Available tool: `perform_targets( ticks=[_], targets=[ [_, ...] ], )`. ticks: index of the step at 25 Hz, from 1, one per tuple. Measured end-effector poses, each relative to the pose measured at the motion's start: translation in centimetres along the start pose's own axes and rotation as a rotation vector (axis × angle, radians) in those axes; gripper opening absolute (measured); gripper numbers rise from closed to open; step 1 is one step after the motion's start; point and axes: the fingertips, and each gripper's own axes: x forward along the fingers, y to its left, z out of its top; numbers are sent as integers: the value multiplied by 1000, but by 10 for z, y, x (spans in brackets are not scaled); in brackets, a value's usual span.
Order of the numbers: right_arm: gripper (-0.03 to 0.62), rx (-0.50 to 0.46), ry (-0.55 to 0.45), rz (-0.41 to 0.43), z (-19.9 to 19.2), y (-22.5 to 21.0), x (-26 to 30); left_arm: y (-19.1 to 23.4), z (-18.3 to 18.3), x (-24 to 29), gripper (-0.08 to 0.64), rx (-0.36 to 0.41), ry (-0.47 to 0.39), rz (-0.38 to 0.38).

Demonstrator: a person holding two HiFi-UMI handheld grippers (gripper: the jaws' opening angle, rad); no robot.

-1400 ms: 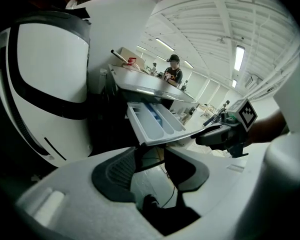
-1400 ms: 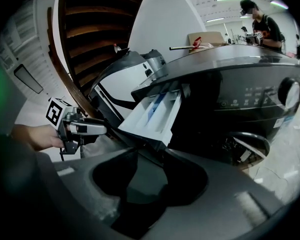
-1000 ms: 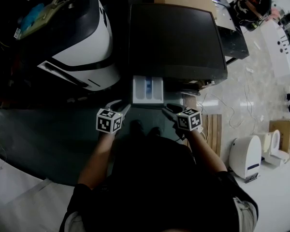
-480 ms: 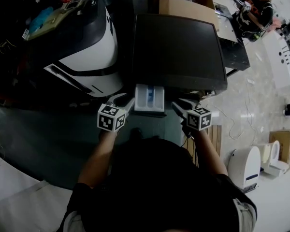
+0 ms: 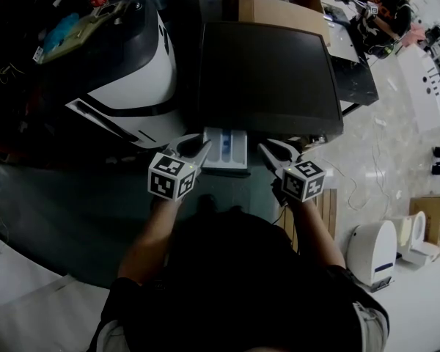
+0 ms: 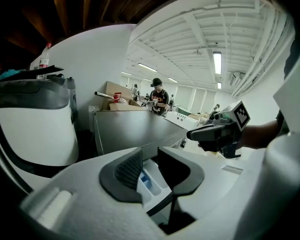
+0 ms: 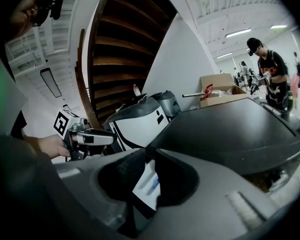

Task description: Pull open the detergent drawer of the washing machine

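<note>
Though its jaws have just been closing, the left gripper (image 5: 193, 147) holds nothing, with a small gap left between them, and the right gripper (image 5: 279, 151) is the same. Between the two, the white plastic detergent drawer (image 5: 226, 149) sticks out from the dark grey box-shaped washing machine (image 5: 264, 72).

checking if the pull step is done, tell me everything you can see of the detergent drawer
The detergent drawer is a white, plastic-looking tray. It is pulled out of the front of the dark-topped washing machine towards the person and lies level. Its open top shows compartments side by side, with a blue piece inside. The left gripper and right gripper flank it. Their jaws have just been closing with nothing between them, and neither seems to touch it.
</note>
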Motion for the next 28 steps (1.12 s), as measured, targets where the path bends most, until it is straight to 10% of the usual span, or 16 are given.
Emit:
perform_targets(
  ticks=[28],
  targets=[
    [2,-256,-338,10,136,54,-25,12,130,-38,16,132,-332,110]
  ],
)
